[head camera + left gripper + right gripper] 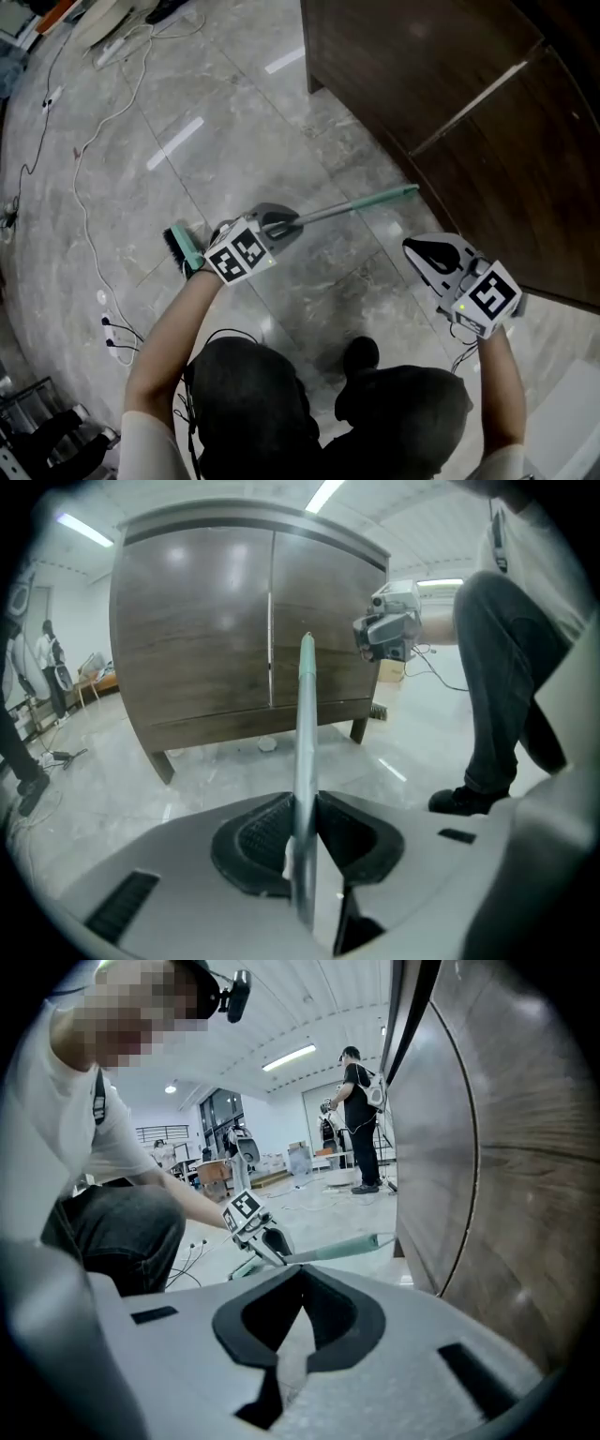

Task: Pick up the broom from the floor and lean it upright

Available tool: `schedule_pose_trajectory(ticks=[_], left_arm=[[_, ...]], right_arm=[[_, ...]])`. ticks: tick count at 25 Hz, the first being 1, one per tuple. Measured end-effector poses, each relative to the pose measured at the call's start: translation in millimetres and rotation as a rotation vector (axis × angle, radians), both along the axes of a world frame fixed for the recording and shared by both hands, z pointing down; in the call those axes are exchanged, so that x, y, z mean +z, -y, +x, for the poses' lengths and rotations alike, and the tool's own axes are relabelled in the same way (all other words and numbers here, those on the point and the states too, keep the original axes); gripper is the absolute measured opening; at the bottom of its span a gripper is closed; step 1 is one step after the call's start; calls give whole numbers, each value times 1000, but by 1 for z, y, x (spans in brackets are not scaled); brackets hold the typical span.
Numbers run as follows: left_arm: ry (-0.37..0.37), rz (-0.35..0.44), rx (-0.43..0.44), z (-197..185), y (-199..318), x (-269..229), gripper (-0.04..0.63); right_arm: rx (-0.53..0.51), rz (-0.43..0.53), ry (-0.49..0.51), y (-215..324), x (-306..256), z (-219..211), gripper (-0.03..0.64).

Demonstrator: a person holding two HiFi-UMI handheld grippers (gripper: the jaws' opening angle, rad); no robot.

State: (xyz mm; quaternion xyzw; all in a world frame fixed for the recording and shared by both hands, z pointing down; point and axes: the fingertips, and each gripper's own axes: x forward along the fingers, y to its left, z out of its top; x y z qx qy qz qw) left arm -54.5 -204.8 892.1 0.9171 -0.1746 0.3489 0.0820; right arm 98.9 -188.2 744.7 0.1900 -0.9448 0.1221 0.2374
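broom (358,205) handle sits clamped in my left gripper (279,225), centre frame; right gripper (420,251) closed, empty. i tip it gently toward the upper-right cabinet (441,84).

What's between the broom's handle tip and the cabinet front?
Nothing visible. The broom, held in the fingers of the left gripper, points its handle tip at the cabinet, with only bare floor between. The right gripper holds nothing and sits off that line.
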Motion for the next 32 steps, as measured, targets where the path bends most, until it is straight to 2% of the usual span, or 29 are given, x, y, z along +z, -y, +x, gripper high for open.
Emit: schedule_pose_trajectory(ticks=[8, 13, 17, 23, 32], left_arm=[[-88, 33, -23, 42, 31, -85, 77], [-105, 27, -10, 74, 39, -114, 77], [-155, 40, -43, 98, 53, -142, 77], [-250, 5, -101, 126, 69, -183, 77], [-338, -36, -165, 165, 93, -228, 75]], right_arm=[[45, 82, 4, 13, -59, 11, 0], [54, 127, -19, 16, -93, 16, 0], [56, 179, -42, 16, -120, 23, 0], [91, 212, -24, 8, -151, 32, 0], [112, 236, 10, -1, -172, 40, 0]])
